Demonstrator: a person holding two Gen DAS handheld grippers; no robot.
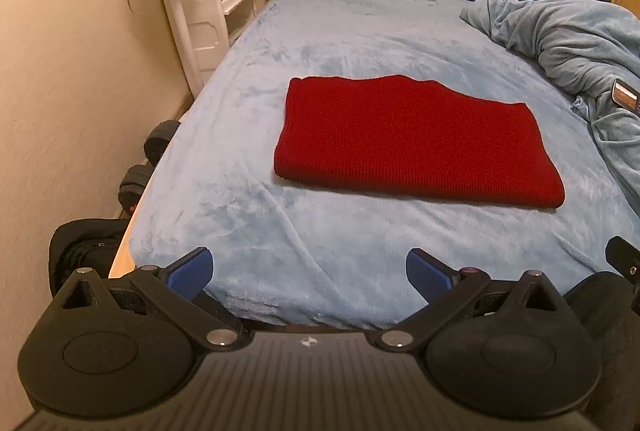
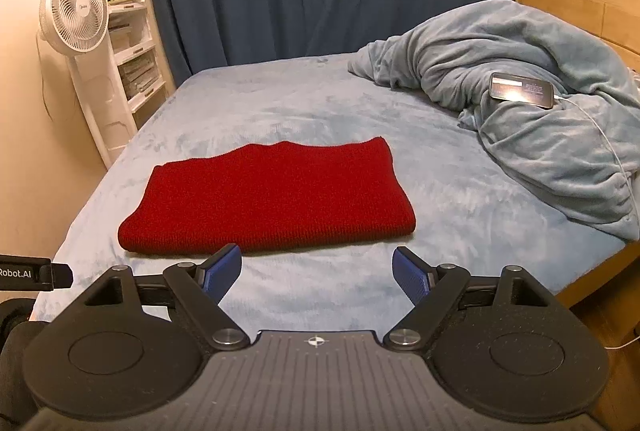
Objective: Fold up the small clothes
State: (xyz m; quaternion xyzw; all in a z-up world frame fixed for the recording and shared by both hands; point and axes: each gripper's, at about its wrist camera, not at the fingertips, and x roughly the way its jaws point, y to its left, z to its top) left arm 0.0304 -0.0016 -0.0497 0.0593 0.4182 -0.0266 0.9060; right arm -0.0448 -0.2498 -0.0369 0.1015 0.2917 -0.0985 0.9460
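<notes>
A red knitted garment lies folded into a flat rectangle on the light blue bed. My left gripper hovers open over the near edge of the bed, well short of the garment, with nothing between its blue pads. My right gripper is also open and empty, just in front of the garment's near edge, its blue pads spread wide. A tip of the left tool shows at the left edge of the right wrist view.
A crumpled blue blanket is heaped at the right with a lit phone and its cable on it. A white fan and shelf unit stand left. Dumbbells and a dark bag lie beside the bed. A wooden headboard rises at the right.
</notes>
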